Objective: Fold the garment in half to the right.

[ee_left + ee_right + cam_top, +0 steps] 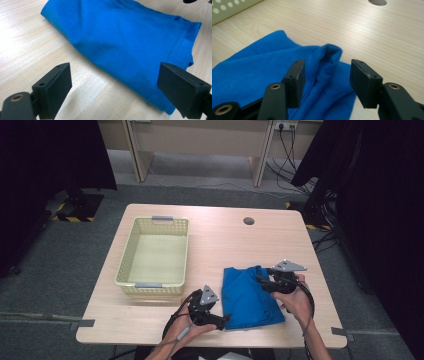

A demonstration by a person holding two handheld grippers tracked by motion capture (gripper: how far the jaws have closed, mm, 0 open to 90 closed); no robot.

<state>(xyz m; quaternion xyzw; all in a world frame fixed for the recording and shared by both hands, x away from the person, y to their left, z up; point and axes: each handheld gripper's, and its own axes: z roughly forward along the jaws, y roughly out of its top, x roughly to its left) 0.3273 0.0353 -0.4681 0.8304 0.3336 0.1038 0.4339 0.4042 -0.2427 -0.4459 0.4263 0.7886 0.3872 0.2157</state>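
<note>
One folded blue cloth [250,297] on one wooden table [215,235], near its front edge. One yellow basket [154,254], left. Two grippers: left gripper [223,321] spread wide at cloth's corner; right gripper [262,281] part-open over cloth, pads clear.

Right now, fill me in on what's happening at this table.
A person stands at a wooden table with a gripper in each hand, working on a folded blue cloth near the front edge. The right gripper is at the cloth's far right corner, jaws open with a raised fold of fabric between them but not pinched. The left gripper sits at the near left corner, jaws wide open, holding nothing. A pale yellow basket waits empty to the left.
</note>
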